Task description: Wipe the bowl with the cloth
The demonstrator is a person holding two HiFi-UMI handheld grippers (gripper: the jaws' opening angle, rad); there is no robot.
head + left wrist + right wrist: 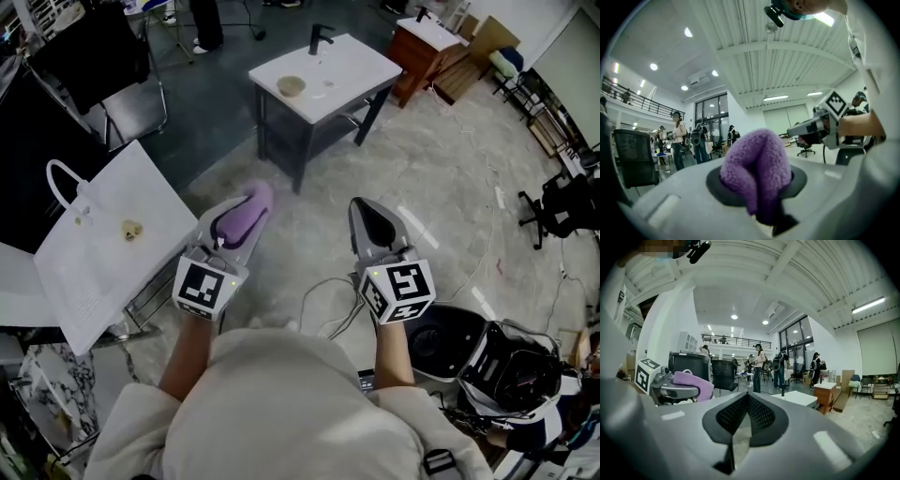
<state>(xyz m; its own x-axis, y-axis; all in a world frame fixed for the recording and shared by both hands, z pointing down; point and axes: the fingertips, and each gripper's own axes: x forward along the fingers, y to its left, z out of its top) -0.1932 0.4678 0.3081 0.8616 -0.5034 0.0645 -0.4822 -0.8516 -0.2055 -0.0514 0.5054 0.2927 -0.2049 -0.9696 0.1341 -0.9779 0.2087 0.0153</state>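
Note:
A purple fluffy cloth (251, 208) is folded between the jaws of my left gripper (236, 225), which is shut on it. In the left gripper view the cloth (757, 161) bulges up out of the jaws. My right gripper (368, 217) is level beside the left one; its black pads (761, 414) are pressed together with nothing between them. Both grippers hang over the floor. A small tan bowl (292, 85) sits on a white sink table (352, 70) well ahead of them. From the right gripper view I see the left gripper with the cloth (691, 383).
A black tap (319, 37) stands at the far edge of the sink table. A white table with a white handled bag (94, 234) is at my left. Cables and a black device (441, 342) lie on the floor at right. Chairs and several people are in the hall.

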